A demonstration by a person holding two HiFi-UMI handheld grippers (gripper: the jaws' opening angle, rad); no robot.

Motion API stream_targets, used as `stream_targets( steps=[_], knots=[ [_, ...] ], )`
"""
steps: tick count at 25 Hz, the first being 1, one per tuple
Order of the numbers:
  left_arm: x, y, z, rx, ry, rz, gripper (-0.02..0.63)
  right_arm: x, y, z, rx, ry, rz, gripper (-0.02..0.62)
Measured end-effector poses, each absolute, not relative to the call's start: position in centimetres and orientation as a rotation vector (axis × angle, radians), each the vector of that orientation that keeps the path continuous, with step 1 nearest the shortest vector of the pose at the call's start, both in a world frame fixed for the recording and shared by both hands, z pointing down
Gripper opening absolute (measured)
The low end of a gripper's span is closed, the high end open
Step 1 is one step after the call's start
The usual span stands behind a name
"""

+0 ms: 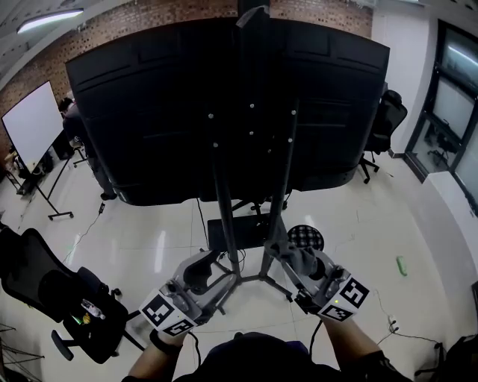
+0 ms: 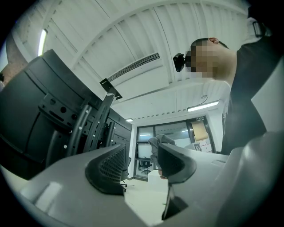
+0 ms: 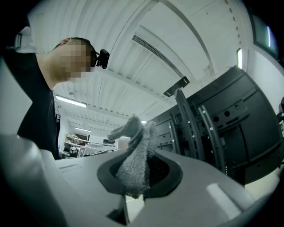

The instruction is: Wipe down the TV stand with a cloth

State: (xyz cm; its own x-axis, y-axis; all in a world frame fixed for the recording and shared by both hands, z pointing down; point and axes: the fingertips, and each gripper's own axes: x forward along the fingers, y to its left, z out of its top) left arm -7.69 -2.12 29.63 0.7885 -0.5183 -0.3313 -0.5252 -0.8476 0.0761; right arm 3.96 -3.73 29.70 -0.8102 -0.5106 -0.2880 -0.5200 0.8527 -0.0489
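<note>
- On the white floor [image 1: 358,224] in front of the person stood the black TV stand [image 1: 240,277], with thin poles going up the back of a big black TV [image 1: 149,104].
- The right gripper [image 3: 135,179] had its jaws squeezed shut on a grey fluffy cloth [image 3: 133,155]. The cloth stuck up out of the jaws in a bunch.
- In the head view, the right gripper [image 1: 287,252] was low down, just beside the right pole [image 1: 282,186] and near the stand's feet. The cloth may have touched the pole, but it was too small there to be sure.
- The left gripper [image 2: 141,170] had its jaws apart, and nothing was between them.
- In the head view, the left gripper [image 1: 205,270] was low down too, just beside the left pole [image 1: 222,194].
- A round black stool [image 1: 305,236] sat on the floor behind the stand.
- A black office chair [image 1: 60,291] was off to the left.
- A whiteboard [image 1: 31,123] stood far back, near the brick wall [image 1: 149,19].
</note>
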Motion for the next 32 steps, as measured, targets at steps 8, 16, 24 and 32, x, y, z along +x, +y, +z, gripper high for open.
stream_targets(
  steps=[8,16,24,32],
  knots=[
    [-9.3,-7.4,27.8,-2.942,0.801,0.538,0.252,1.5,-10.4,26.3,-0.822,2.746,0.143,0.034],
    [-7.9,-12.2,24.3,-2.887,0.792,0.481,0.252,0.6,-17.0,18.0,-0.804,2.771,0.482,0.033],
    [-6.7,-17.3,17.1,-2.79,0.783,0.445,0.253,1.4,-23.3,8.2,-0.876,2.711,0.844,0.038],
    [-6.3,-21.6,9.9,-2.703,0.81,0.476,0.253,0.9,-28.9,-4.0,-0.994,2.621,1.2,0.038]
  ],
)
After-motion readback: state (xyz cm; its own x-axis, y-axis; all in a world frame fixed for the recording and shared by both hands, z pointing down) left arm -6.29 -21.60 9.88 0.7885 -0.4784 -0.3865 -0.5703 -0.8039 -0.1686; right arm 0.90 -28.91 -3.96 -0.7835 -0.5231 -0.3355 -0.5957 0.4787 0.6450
